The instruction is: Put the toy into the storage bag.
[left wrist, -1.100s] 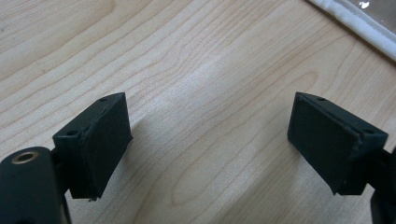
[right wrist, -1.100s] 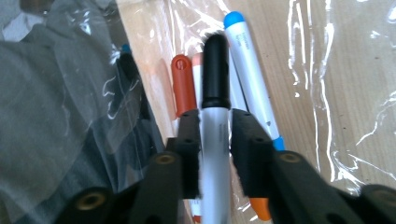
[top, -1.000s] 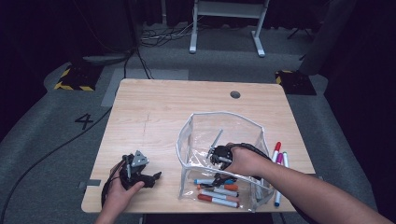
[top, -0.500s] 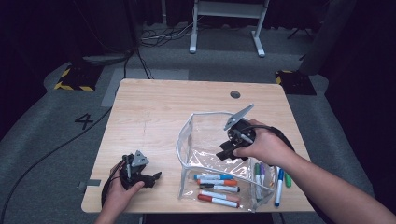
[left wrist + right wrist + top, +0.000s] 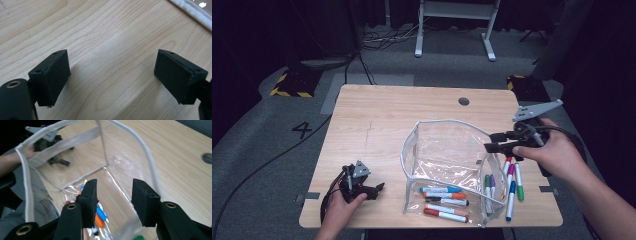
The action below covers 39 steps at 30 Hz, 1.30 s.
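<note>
My right tool (image 5: 492, 142) has lifted away from the middle of the clear pouch (image 5: 447, 165) toward the right of the frame, and it now hangs over the pouch's right rim. Its jaws have just been opening; in the right gripper view they stand spread with nothing pinched between them, only the clear wall and white piping showing past them. A second ago this tool was low inside the pouch, among the markers, so I judge that a marker has just been dropped off and the hand is heading out for another. Inside the pouch, at the lower middle of the high view, several markers (image 5: 444, 200) lie flat on the bottom, with a green and a purple one against the right wall. Outside it, at the lower right, the loose markers (image 5: 513, 180) lie just beside the pouch on the tabletop (image 5: 377, 115). My left tool (image 5: 379, 188) has not moved: it rests at the lower left, well apart from the pouch, jaws spread over bare wood. The loose ones still need loading.
</note>
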Each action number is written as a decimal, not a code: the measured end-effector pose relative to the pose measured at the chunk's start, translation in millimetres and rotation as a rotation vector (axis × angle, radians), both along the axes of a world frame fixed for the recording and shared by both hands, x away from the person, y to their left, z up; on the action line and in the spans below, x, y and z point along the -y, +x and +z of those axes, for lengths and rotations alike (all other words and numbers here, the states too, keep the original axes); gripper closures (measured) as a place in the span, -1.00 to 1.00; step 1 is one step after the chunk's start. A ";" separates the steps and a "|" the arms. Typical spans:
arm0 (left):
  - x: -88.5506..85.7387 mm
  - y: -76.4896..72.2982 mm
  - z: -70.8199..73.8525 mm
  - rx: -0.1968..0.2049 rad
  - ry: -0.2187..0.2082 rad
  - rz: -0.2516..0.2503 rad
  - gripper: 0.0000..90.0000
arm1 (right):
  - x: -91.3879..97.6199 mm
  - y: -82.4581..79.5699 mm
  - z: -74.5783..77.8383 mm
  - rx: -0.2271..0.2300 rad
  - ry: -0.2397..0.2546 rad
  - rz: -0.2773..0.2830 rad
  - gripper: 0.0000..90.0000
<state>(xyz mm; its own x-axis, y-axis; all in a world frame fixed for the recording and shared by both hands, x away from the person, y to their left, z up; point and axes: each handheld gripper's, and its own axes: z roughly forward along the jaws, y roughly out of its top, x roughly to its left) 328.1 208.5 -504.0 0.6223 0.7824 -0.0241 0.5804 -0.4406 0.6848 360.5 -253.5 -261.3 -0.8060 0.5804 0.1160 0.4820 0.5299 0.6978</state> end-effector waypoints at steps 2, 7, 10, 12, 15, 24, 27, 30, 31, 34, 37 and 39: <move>-0.7 0.4 0.0 -0.001 -0.006 0.000 -0.66 | 16.8 -0.6 0.1 0.005 0.010 -0.038 0.25; -1.4 0.8 0.1 -0.003 -0.001 0.006 -0.68 | 52.6 -2.4 -5.0 0.009 0.028 -0.118 0.25; -1.4 0.6 0.2 -0.005 0.000 0.010 -0.68 | 68.8 -3.4 -12.0 0.004 0.025 -0.157 0.25; -1.5 0.6 0.2 -0.005 0.000 0.010 -0.68 | 77.5 -4.0 -17.6 0.002 0.021 -0.178 0.24; -1.5 0.7 0.2 -0.004 0.000 0.010 -0.68 | 89.4 -4.6 -29.3 -0.005 0.007 -0.209 0.23; -1.2 3.3 -0.2 -0.011 0.005 0.032 -0.78 | 113.7 -2.5 -83.1 -0.049 -0.037 -0.285 0.21; -1.2 3.4 -0.3 -0.011 0.006 0.028 -0.78 | 121.7 -0.3 -104.2 -0.073 -0.033 -0.318 0.22; -1.9 3.3 -0.2 -0.010 0.007 0.022 -0.78 | 129.8 3.0 -126.3 -0.084 -0.060 -0.351 0.22; -2.0 3.3 -0.3 -0.010 0.007 0.020 -0.78 | 132.3 4.2 -133.6 -0.089 -0.070 -0.361 0.23; -2.3 3.1 -0.3 -0.010 0.007 0.018 -0.78 | 138.5 7.6 -157.4 -0.125 -0.093 -0.393 0.26; -2.7 2.6 -0.2 -0.015 0.005 0.017 -0.78 | 140.4 9.7 -176.6 -0.151 -0.115 -0.409 0.27; -2.8 2.9 -0.2 -0.012 0.006 0.015 -0.78 | 140.7 11.5 -189.8 -0.166 -0.119 -0.412 0.28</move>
<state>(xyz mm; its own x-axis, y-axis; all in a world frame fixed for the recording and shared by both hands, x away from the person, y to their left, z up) 331.0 211.3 -504.2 0.6102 0.7918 -0.0263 0.5949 -0.4361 0.6752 372.1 -394.2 -451.1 -0.4811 0.8660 0.1367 0.7694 0.3423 0.5393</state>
